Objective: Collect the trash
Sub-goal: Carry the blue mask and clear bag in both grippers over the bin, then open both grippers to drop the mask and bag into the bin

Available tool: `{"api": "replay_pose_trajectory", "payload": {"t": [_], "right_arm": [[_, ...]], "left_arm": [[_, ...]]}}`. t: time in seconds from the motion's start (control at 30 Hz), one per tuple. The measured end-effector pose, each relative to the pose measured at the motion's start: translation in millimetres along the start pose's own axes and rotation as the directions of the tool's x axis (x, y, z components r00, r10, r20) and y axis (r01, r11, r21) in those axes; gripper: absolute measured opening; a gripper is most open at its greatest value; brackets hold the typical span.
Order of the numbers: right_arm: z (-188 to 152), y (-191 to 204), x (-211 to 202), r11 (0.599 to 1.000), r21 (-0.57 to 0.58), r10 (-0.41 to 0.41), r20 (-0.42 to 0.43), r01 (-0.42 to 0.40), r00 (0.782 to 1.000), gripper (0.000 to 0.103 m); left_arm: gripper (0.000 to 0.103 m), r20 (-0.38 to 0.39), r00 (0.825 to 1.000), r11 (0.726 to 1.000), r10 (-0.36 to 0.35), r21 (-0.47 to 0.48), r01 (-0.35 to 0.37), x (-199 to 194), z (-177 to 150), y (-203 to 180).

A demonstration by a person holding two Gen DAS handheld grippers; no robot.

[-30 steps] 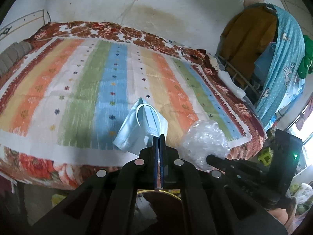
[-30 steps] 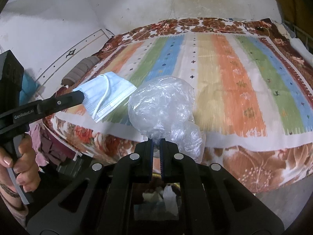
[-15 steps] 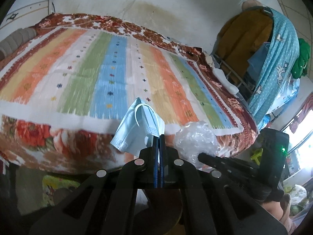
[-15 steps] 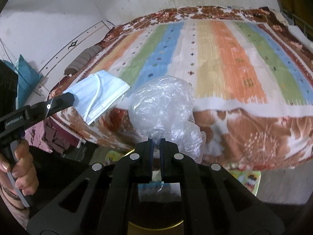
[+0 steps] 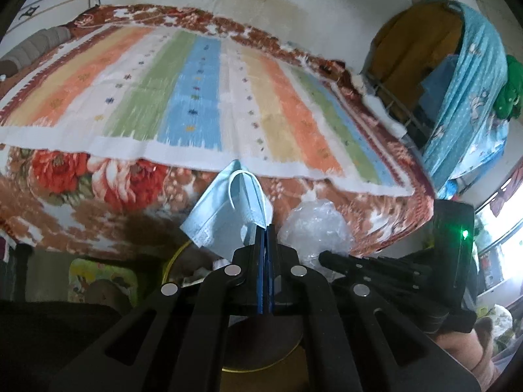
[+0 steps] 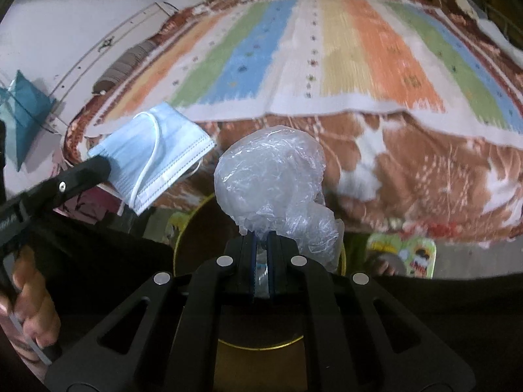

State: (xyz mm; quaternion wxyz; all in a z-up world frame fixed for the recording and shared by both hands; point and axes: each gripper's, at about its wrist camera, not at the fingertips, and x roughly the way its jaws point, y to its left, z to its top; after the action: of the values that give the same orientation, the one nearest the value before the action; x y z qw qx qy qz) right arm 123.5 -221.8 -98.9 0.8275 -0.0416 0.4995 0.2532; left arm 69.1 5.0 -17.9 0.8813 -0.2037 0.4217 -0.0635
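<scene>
My left gripper [image 5: 265,228] is shut on a light blue face mask [image 5: 225,215], which sticks up and to the left of the tips. From the right wrist view the same mask [image 6: 157,156] hangs off the left gripper [image 6: 101,166]. My right gripper [image 6: 260,236] is shut on a crumpled clear plastic bag [image 6: 271,179]; that bag [image 5: 315,228] also shows beside the mask in the left wrist view. Both hang above a dark round bin with a yellow rim [image 6: 183,228] below the bed's edge. Paper scraps lie inside the bin [image 5: 176,254].
A bed with a striped mat [image 5: 196,98] over a floral blanket [image 5: 81,176] fills the background. A rack draped in blue cloth [image 5: 474,104] stands at the right. A colourful packet [image 6: 408,254] lies on the floor by the bin. A hand [image 6: 29,294] holds the left gripper's handle.
Both grippers, still holding the mask and the bag, have dropped from over the bed to below its edge. The yellow-rimmed bin now shows under them.
</scene>
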Motion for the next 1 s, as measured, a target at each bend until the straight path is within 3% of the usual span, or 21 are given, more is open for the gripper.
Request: {"api": "replay_pose_trajectory", "payload": {"t": [0.2, 0.43, 0.47, 0.53, 0.57, 0.67, 0.77, 0.83, 0.9, 1.0], "right_arm": [[-1, -10, 20, 0.998, 0.056, -0.011, -0.072, 0.015, 0.997, 0.004], [-5, -12, 52, 0.995, 0.091, -0.018, -0.171, 0.034, 0.985, 0.007], [-5, -15, 55, 0.993, 0.106, -0.024, -0.172, 0.043, 0.985, 0.008], [-4, -17, 54, 0.992, 0.118, -0.034, -0.167, 0.054, 0.985, 0.017], [-4, -18, 53, 0.991, 0.123, -0.025, -0.164, 0.045, 0.986, 0.023], [-5, -18, 47, 0.993, 0.113, -0.017, -0.152, 0.034, 0.988, 0.029], [-5, -15, 37, 0.995, 0.099, -0.004, -0.123, 0.016, 0.992, 0.041], [-6, -13, 29, 0.997, 0.082, 0.002, -0.103, 0.007, 0.995, 0.046], [-7, -9, 18, 0.999, 0.054, 0.011, -0.080, -0.006, 0.997, 0.051], [-10, -3, -2, 1.000, 0.013, -0.008, -0.018, 0.008, 1.000, 0.064]], "left_arm": [[0.001, -0.113, 0.993, 0.996, 0.026, -0.080, -0.036, 27, -14, 12], [0.002, -0.219, 0.975, 0.994, 0.039, -0.088, -0.059, 51, -26, 12], [0.005, -0.231, 0.972, 0.994, 0.040, -0.094, -0.063, 53, -27, 13], [0.026, -0.209, 0.977, 0.993, 0.052, -0.097, -0.073, 49, -24, 14], [0.028, -0.186, 0.981, 0.992, 0.057, -0.103, -0.078, 44, -22, 16], [0.030, -0.185, 0.981, 0.989, 0.050, -0.128, -0.075, 40, -18, 22], [0.039, -0.191, 0.979, 0.989, 0.065, -0.122, -0.089, 35, -17, 24], [0.053, -0.182, 0.980, 0.990, 0.077, -0.106, -0.098, 30, -16, 24], [0.059, -0.169, 0.982, 0.991, 0.088, -0.084, -0.103, 22, -14, 24], [0.078, -0.130, 0.984, 0.992, 0.120, -0.032, -0.126, 8, -17, 20]]}}
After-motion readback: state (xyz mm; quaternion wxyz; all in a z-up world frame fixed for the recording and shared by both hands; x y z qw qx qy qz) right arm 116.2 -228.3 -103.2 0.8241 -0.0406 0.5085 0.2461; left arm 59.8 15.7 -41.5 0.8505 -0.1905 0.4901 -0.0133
